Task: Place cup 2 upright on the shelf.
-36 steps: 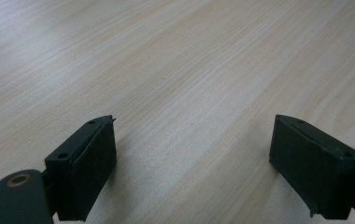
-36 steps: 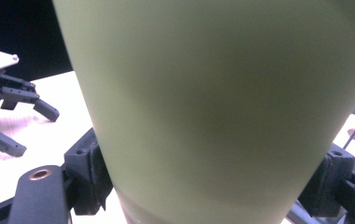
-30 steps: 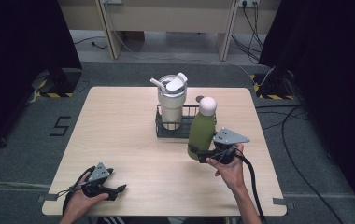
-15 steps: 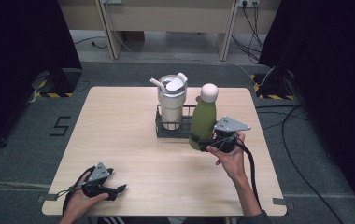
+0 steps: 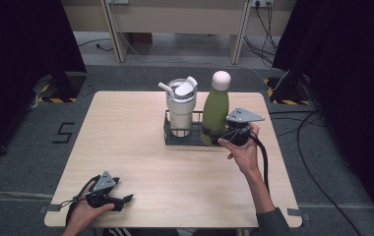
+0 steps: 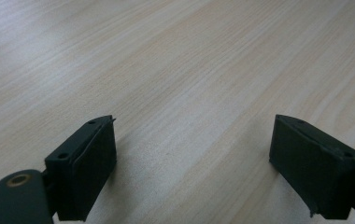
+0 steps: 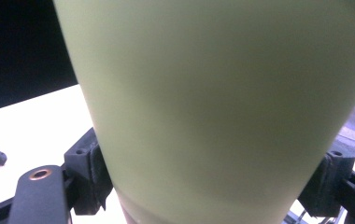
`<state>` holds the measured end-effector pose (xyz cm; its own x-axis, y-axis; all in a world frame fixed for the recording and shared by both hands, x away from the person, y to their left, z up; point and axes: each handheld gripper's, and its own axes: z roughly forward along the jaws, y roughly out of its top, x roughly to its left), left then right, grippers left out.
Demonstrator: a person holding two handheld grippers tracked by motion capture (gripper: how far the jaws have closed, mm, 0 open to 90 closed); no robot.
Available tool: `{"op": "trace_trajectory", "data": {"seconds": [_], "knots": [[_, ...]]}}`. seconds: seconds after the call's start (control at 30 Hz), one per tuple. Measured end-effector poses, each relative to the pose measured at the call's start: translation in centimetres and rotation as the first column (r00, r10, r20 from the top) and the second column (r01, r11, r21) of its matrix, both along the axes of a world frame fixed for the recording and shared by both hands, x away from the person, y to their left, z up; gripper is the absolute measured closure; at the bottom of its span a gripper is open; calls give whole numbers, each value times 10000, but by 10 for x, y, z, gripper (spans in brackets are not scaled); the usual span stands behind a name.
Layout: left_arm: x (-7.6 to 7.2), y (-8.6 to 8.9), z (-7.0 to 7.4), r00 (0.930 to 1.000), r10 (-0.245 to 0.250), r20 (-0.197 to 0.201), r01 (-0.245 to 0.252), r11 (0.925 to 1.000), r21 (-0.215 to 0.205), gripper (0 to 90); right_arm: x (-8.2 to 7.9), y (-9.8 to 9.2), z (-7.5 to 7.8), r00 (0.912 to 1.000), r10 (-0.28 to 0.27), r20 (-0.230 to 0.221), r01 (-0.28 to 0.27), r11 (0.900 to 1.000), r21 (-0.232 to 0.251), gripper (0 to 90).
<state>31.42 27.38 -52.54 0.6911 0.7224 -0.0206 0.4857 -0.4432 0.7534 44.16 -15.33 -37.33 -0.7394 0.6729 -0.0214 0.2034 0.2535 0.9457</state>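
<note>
Right gripper point(image 5: 224, 138) clamps green bottle point(image 5: 215, 110) over wire rack point(image 5: 168, 132)

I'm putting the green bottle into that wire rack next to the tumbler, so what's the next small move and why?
Probably ease the green bottle straight down into the black wire rack. The right gripper is shut on its lower body, and it stands upright beside the white tumbler, seemingly over the free slot; whether its base has bottomed out is hidden.
</note>
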Motion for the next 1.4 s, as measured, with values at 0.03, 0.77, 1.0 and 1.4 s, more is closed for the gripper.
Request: {"op": "trace_trajectory", "data": {"seconds": [0.03,0.77,1.0,1.4], "knots": [[0,0,0,10000,-4,5,4,10000,7,141,0,0,0,10000,0,0,0,10000,0,209],[0,0,0,10000,1,5,-1,10000,4,141,48,-2,8,9958,-910,-109,911,9958,91,208],[0,0,0,10000,1,3,-1,10000,5,141,58,0,4,9939,-1089,-149,1091,9939,129,208],[0,0,0,10000,1,-17,-1,10000,0,141,76,5,-13,9904,-1331,-379,1334,9911,39,208]]}}
